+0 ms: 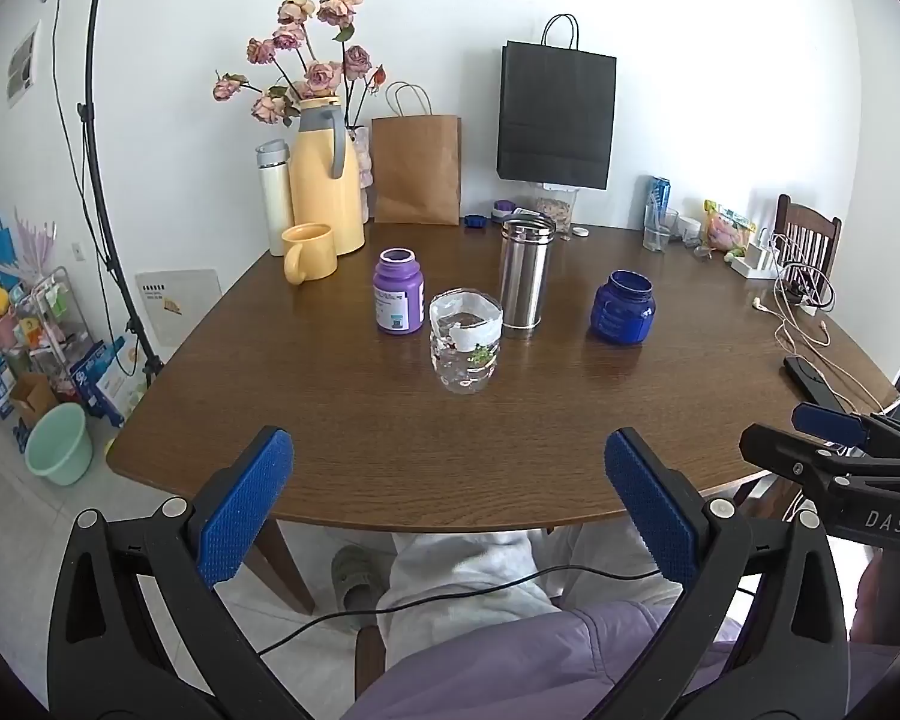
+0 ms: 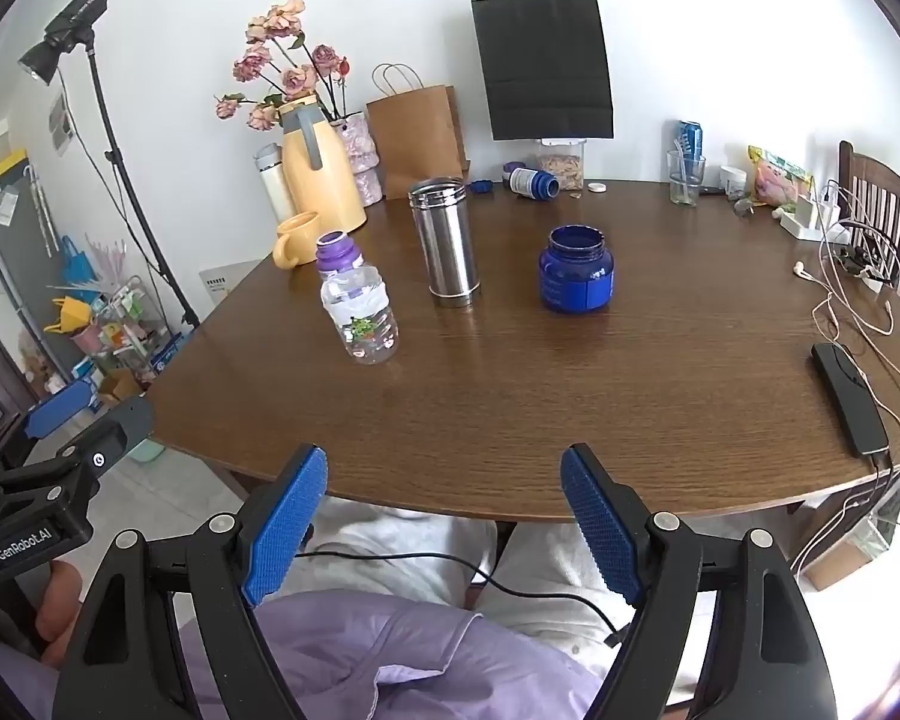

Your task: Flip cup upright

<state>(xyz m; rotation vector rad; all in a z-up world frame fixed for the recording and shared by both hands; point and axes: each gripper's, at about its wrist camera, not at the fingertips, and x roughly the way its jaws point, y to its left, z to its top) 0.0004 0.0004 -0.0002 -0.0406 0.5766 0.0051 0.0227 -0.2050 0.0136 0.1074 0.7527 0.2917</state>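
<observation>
**Meanwhile, both grippers hovered empty at the near edge of the table**

Meanwhile, two black grippers with blue ridged pads were held low in front of a round brown wooden table, above the lap of a seated person in pale trousers and a lilac jacket. The left gripper had its fingers spread wide with nothing between them. The right gripper was likewise spread apart and empty. Neither touched the table.

The task's cup, a clear plastic cup with a white band around its rim, stood upright near the middle of the table with its mouth facing up, well apart from both grippers. Just behind it to the left stood a purple plastic bottle with no cap. Just behind it to the right stood a tall stainless steel tumbler, also upright and open at the top. Farther right sat a squat dark blue jar without a lid.

At the back left of the table were a yellow mug, a yellow thermos jug and a white flask, with dried pink roses behind them. A brown paper bag and a black paper bag stood against the white wall. A black phone with a cable lay near the table's right edge.
</observation>
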